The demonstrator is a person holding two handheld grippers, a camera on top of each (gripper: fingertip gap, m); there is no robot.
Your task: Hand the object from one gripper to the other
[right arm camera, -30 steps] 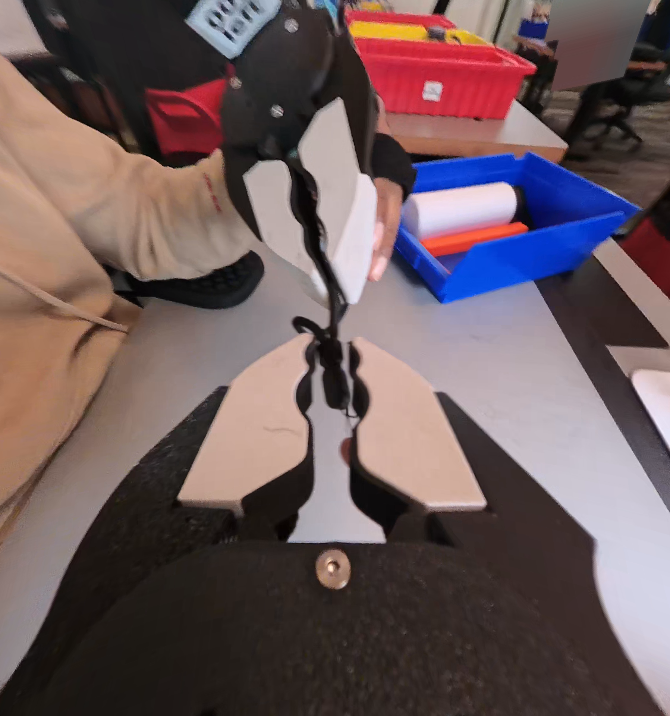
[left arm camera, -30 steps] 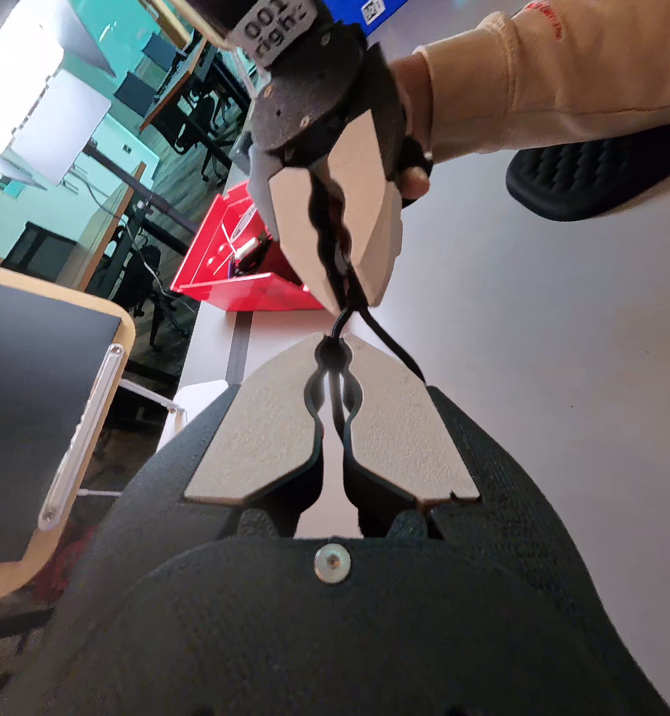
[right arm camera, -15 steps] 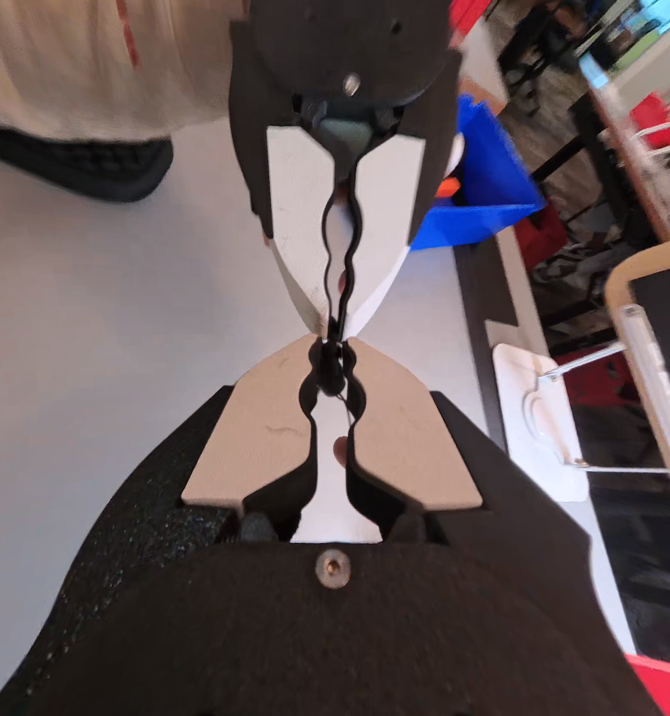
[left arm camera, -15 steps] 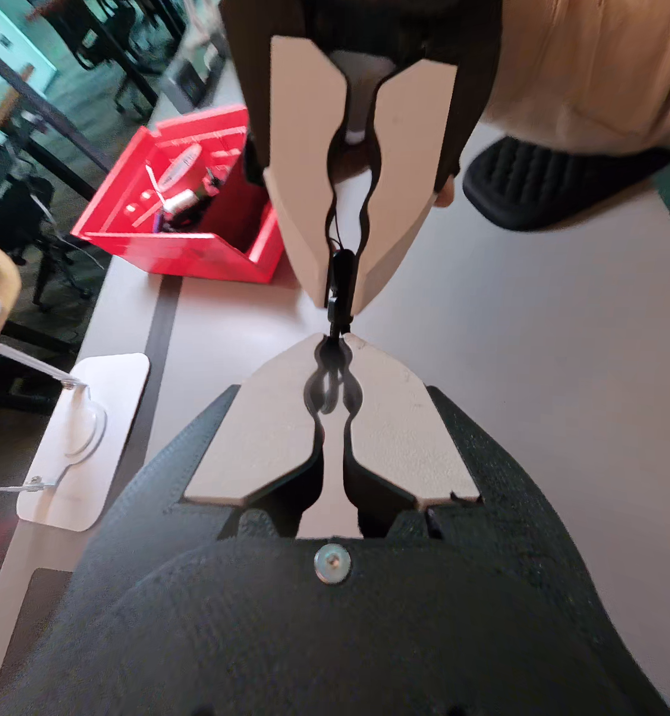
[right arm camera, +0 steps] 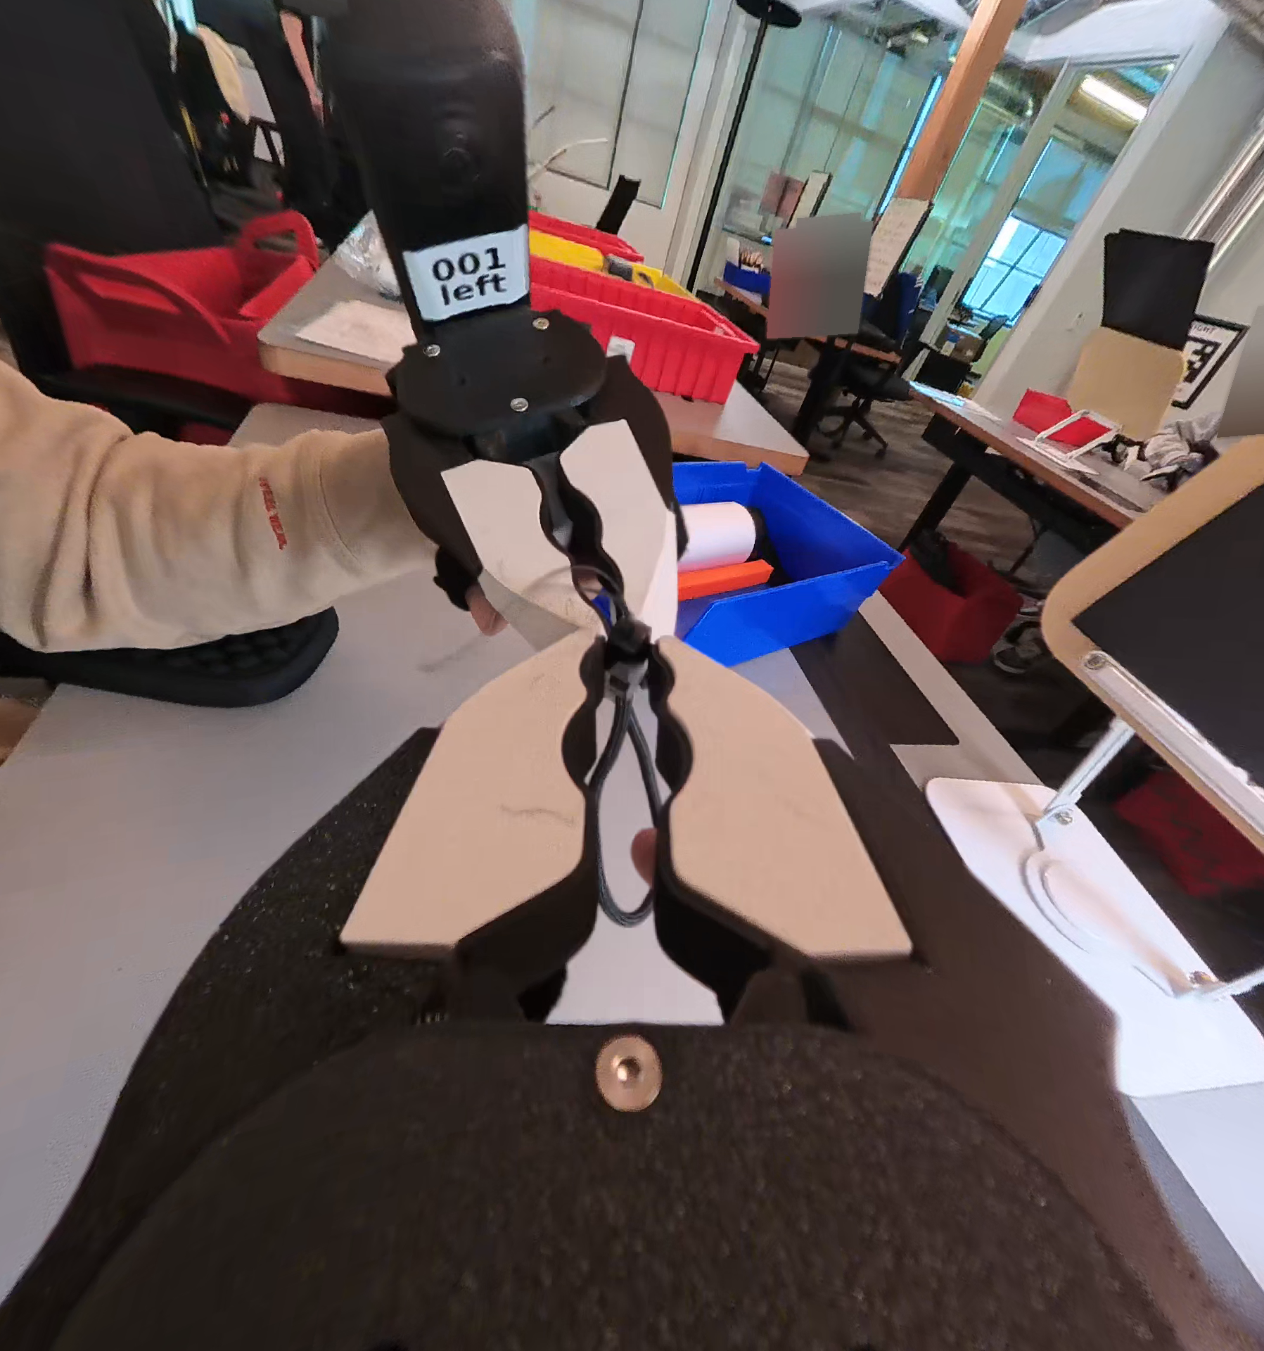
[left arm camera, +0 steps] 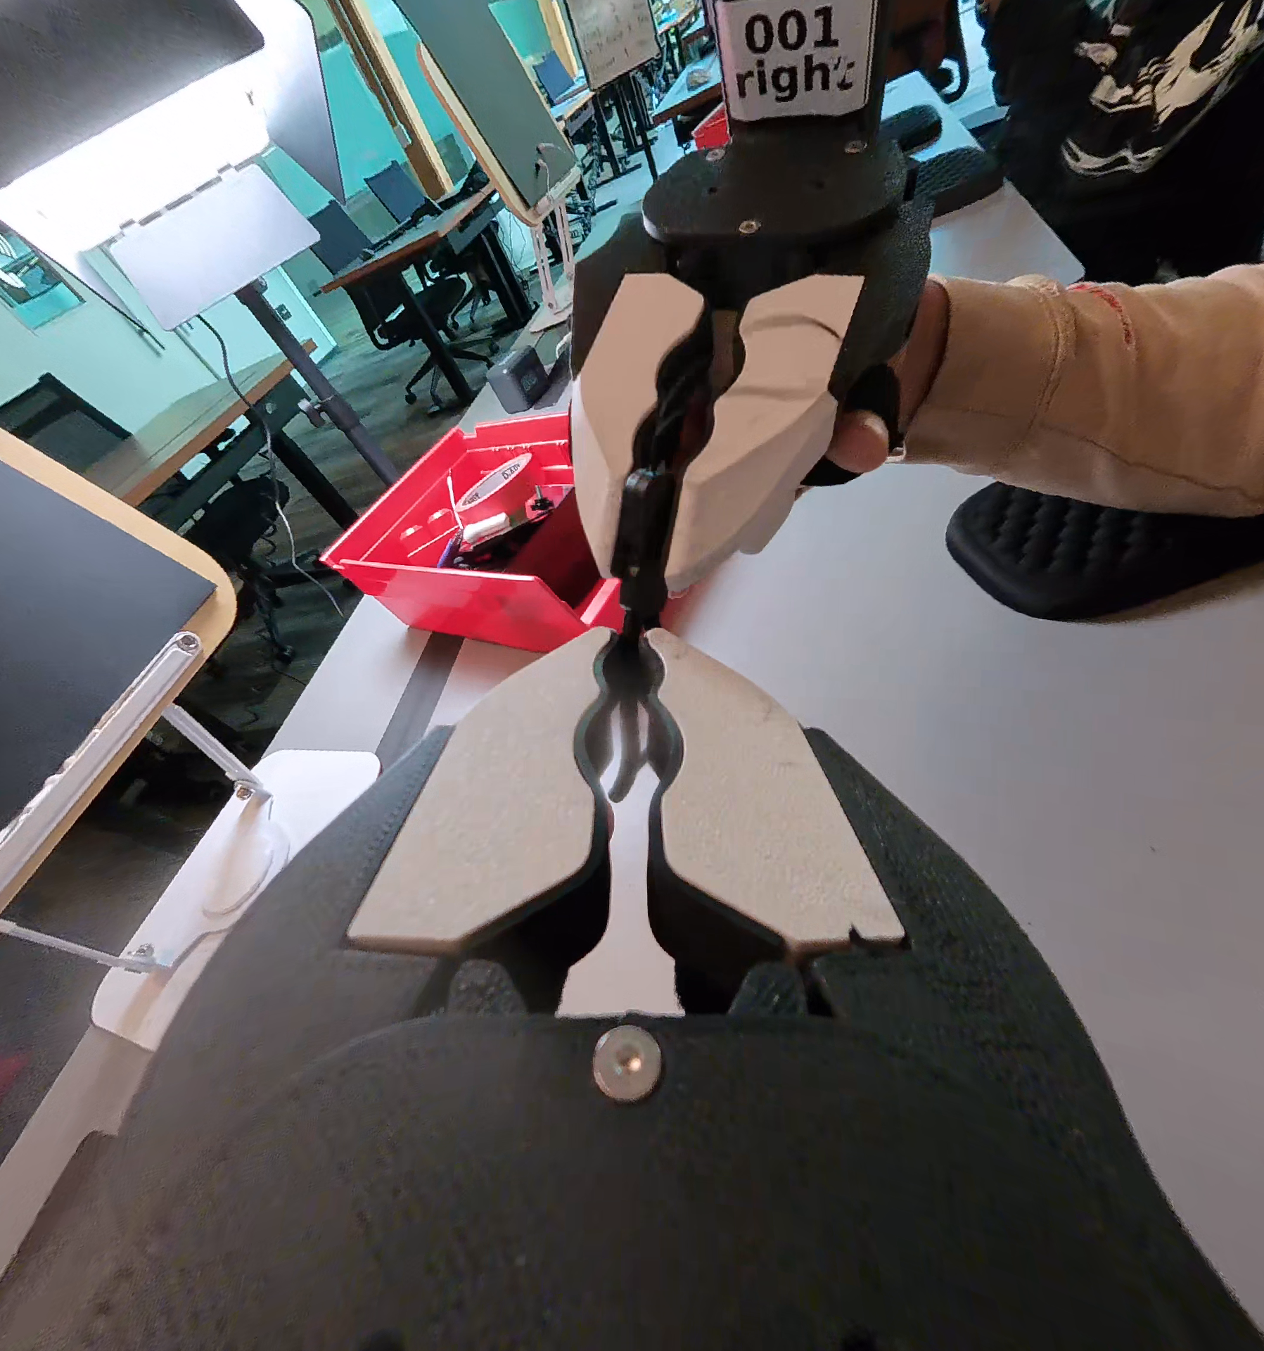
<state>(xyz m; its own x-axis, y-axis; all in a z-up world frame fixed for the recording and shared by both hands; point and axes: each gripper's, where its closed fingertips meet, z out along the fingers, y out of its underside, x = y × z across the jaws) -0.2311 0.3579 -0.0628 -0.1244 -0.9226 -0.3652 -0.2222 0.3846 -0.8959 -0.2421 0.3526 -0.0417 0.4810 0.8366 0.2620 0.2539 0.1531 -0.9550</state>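
My left gripper (left arm camera: pixel 625 643) has its two grey fingers pinched together at the tips on a thin black looped cord with a small black toggle (left arm camera: pixel 640 541), held in the air above the grey tabletop (left arm camera: pixel 1052 767). My right gripper (right arm camera: pixel 625 651) meets it tip to tip, and its fingers are likewise clamped on the same cord, whose loop hangs back between them in the right wrist view.

I judge the handover to be at its midpoint: both grippers grip the cord at once, so the receiving grasp looks made and the release is what is left. I cannot tell from these frames which gripper is the giver.

Counting outward: one cord, two grippers, two hands in beige sleeves. One red plastic bin (left arm camera: pixel 468 577) of small parts sits by the tabletop's left edge, one blue plastic bin (right arm camera: pixel 797 585) holding a white roll and an orange bar towards its far right side, and one black ribbed pad (left arm camera: pixel 1126 555) lies beneath the right forearm.
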